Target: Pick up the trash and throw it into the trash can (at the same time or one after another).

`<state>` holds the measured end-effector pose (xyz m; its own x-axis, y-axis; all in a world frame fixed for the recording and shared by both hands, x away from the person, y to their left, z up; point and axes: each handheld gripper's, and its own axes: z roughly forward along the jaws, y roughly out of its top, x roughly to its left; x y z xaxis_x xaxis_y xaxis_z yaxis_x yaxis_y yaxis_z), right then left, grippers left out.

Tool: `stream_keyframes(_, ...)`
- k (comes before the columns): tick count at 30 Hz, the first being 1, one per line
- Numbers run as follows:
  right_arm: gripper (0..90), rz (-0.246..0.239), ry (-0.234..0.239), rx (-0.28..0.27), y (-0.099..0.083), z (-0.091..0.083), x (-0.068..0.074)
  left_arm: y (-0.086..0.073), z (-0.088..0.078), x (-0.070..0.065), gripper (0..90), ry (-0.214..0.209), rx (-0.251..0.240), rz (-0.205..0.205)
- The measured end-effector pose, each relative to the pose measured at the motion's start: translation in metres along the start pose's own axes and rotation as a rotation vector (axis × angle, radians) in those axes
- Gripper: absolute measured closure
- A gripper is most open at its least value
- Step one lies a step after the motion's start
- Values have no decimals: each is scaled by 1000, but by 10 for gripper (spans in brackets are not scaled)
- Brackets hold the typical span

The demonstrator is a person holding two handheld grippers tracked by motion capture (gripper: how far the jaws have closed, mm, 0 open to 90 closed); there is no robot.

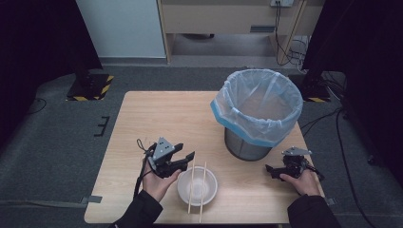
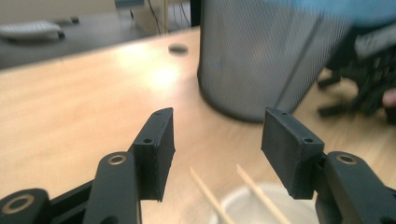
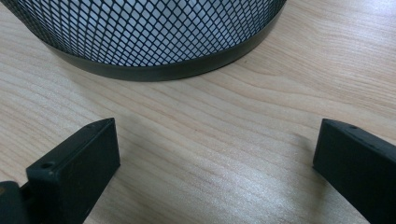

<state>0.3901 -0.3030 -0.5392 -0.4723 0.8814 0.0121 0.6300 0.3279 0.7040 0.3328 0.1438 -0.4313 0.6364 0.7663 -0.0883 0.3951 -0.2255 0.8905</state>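
Observation:
A white bowl [image 1: 209, 189] sits near the table's front edge with two wooden chopsticks [image 1: 191, 185] lying across its rim. My left gripper [image 1: 186, 160] hovers just left of the bowl, its jaws open and nothing between them. In the left gripper view the gripper [image 2: 217, 128] looks over the bowl's rim [image 2: 233, 200] and the chopstick tips [image 2: 254, 189] toward the bin. My right gripper [image 1: 271, 171] rests low at the front right, open. In the right gripper view its jaws [image 3: 215, 140] frame bare wood below the bin's base.
A black mesh waste bin [image 1: 247, 147] lined with a clear and blue bag [image 1: 259, 107] stands at the table's right [image 2: 252, 56] [image 3: 140, 32]. The wooden table [image 1: 152, 118] is bare on its left and far side. Dark stands and cables flank the table on the floor.

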Motion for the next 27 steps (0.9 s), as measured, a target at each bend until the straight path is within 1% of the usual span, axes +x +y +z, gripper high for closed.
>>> stream_keyframes(2, 8, 1, 1, -1, 0, 0, 0, -9, 1, -1, 439, -3, 25, -2)
stream_keyframes(4, 8, 1, 1, -1, 0, 0, 0, -16, 2, -2, 439, 2, 50, 0)
stream_keyframes(6, 8, 2, 0, -1, 0, 0, 0, -23, 2, -5, 445, 10, 71, -8)
stream_keyframes(9, 8, 2, -1, -1, 0, 0, 1, -31, 2, -9, 460, 15, 93, -19)
stream_keyframes(13, 8, 3, -1, -2, 0, 0, 1, -40, 3, -13, 491, 27, 138, -29)
stream_keyframes(15, 8, 4, -2, 0, 0, 0, 1, -42, 5, -14, 500, 30, 146, -34)
stream_keyframes(16, 8, -1, -3, -1, 0, 0, 0, -45, 8, -16, 504, 26, 165, -31)
stream_keyframes(19, 8, -1, -3, -1, 0, 0, 0, -46, 10, -17, 510, 22, 175, -30)
stream_keyframes(20, 8, -1, -3, -1, 0, 0, 0, -47, 12, -20, 511, 12, 184, -32)
stream_keyframes(23, 8, 1, -2, 0, 0, 0, 1, -50, 16, -23, 529, -3, 204, -24)
stream_keyframes(27, 8, -1, -3, 0, 0, 0, 0, -53, 21, -26, 555, -10, 236, -13)
